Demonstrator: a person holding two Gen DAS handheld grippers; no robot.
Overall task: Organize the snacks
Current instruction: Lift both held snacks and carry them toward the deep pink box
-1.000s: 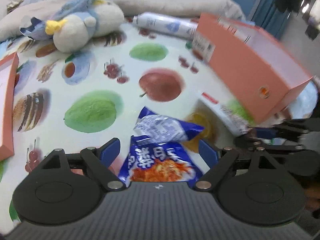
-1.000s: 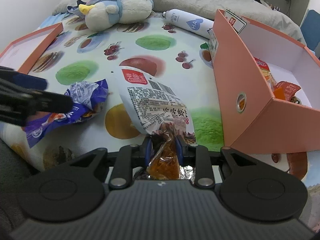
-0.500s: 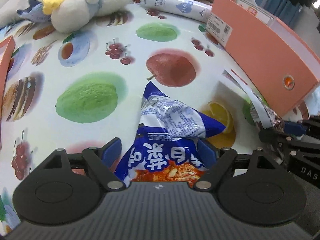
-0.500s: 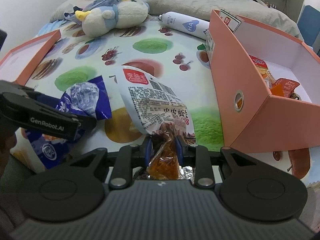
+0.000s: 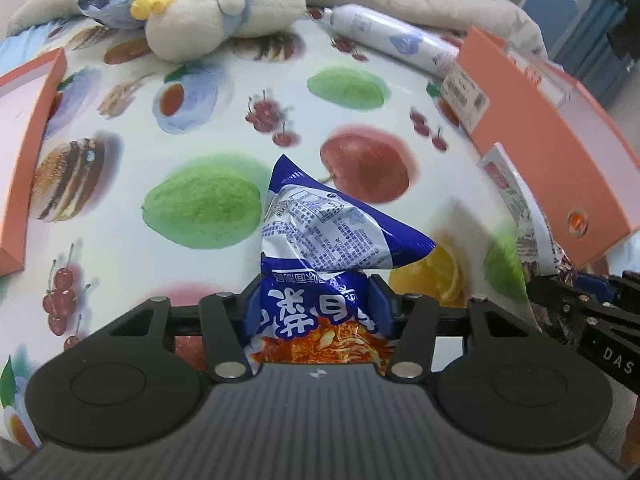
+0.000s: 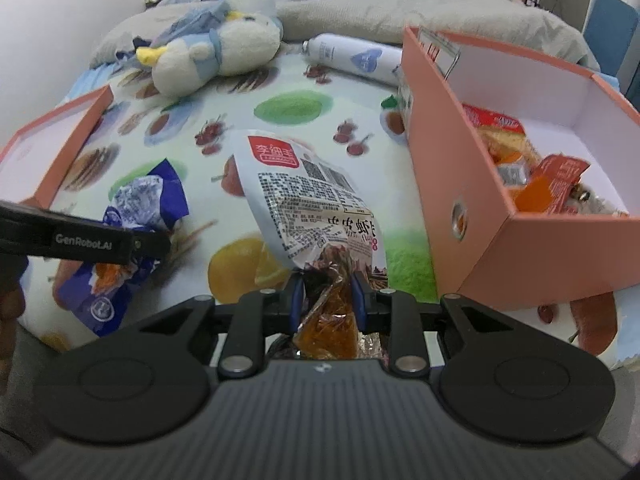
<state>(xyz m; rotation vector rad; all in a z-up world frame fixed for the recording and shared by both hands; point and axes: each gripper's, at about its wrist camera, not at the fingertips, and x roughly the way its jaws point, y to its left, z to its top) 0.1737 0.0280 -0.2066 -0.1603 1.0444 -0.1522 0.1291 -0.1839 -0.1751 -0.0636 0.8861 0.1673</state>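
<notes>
The left gripper point(image 5: 316, 300) has just been closing on the blue bag point(image 5: 320, 236); its blue pads now press both sides of the bag's lower half, and the crumpled top sticks out beyond the fingertips. The bag sits near the front edge of the fruit-print cloth point(image 5: 200, 128), just short of the printed apple. The right gripper point(image 6: 327, 294) is clamped on the foil end of the white bag point(image 6: 308, 196), which stands up from the jaws toward the middle of the cloth, just left of the box point(image 6: 444, 184).

Only the right wrist view looks into the box: orange and red packets lie against its near wall. It also shows the left gripper from the side, with "GenRobot.AI" on the arm. The left wrist view shows only the box's outer wall with a barcode sticker, and "DAS" on the right gripper at the right edge.

The white bag carries a red label with Chinese characters, QR codes and small print. The blue bag shows large white Chinese characters.

At the cloth's far edge lie a plush toy point(image 5: 208, 12) and a white bottle point(image 5: 396, 40); a lid point(image 6: 52, 148) sits at the left edge.
</notes>
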